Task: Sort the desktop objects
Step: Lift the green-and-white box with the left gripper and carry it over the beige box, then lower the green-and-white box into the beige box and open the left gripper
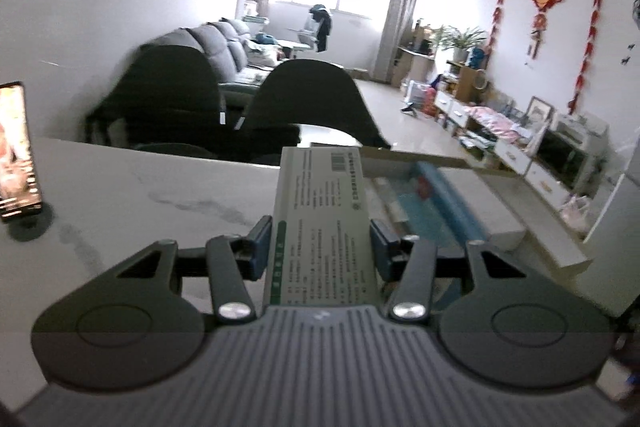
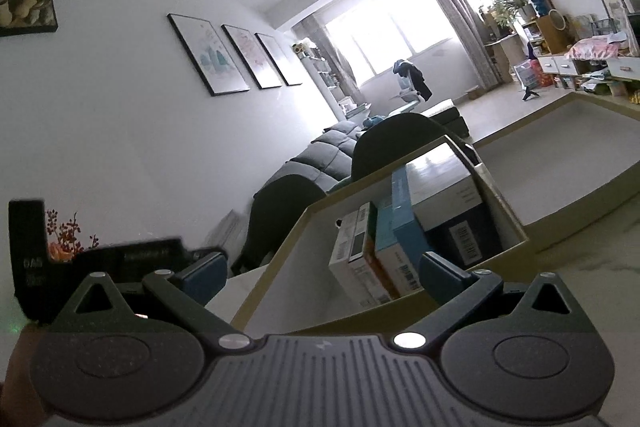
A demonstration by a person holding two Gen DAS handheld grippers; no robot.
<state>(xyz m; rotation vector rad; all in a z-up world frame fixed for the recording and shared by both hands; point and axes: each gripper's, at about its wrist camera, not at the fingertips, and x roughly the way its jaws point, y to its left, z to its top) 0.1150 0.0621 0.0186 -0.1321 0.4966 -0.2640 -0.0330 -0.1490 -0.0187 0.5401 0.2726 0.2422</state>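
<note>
Landmark: the open cardboard box (image 2: 280, 247) on the marble table (image 1: 140, 195). Largest to smallest:

Table: carries the box; a phone on a stand (image 1: 16, 155) sits well away from the box, at the far left in the left wrist view.

Box: tan rim, pale walls. Inside, several smaller cartons stand on edge, packed side by side, probably to save room: a dark carton with a barcode (image 2: 452, 219), a blue one (image 2: 404, 223) against it, then a white one (image 2: 352, 251) nearest the left wall. Space remains inside by that wall.

Flat green-and-white printed carton (image 1: 324, 223): held above the table just beside the box's near-left edge, long axis pointing forward, likely headed in.

Left gripper (image 1: 322, 247): clamped on that carton's two long sides.

Right gripper (image 2: 324, 271): spread wide, nothing between the fingers, hovering at the box's near rim.
</note>
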